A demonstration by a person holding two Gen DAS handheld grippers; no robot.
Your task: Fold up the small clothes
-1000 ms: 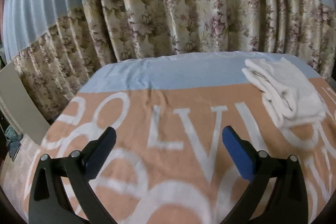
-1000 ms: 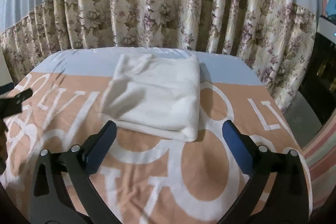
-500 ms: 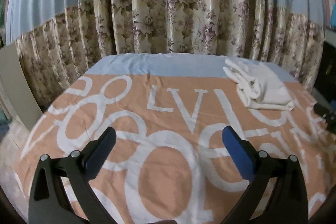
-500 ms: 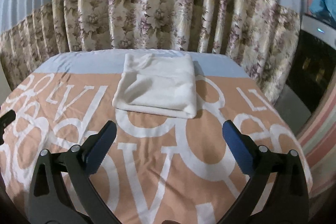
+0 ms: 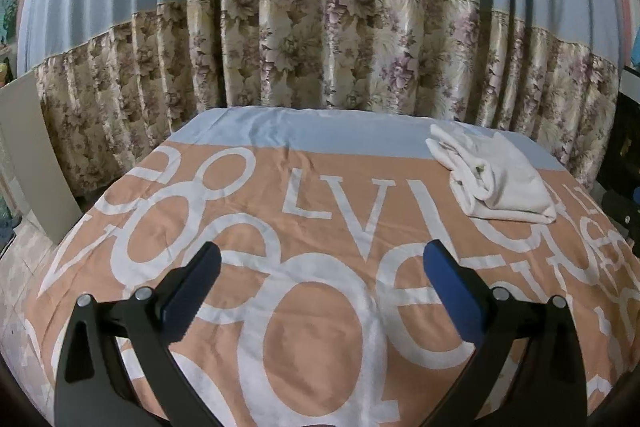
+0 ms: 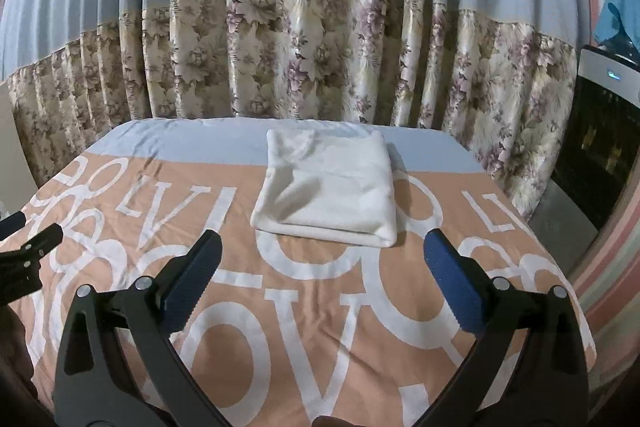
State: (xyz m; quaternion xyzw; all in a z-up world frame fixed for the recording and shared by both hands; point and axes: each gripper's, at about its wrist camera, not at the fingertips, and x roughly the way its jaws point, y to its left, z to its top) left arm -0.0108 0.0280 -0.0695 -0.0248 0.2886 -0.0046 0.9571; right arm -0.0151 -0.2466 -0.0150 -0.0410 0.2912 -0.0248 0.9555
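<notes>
left gripper (image 5: 320, 267) jaws wide apart, nothing between them, above the near part of the bed cover (image 5: 320, 327). right gripper (image 6: 322, 255) likewise spread wide, holding nothing. folded white garment (image 6: 332, 187) lies flat near the far edge of the bed cover, toward its far right corner. floral curtain (image 6: 300, 59) hangs behind.

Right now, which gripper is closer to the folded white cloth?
Right. The right gripper faces the folded white cloth just ahead; the left gripper sits off to its left, farther away.
</notes>
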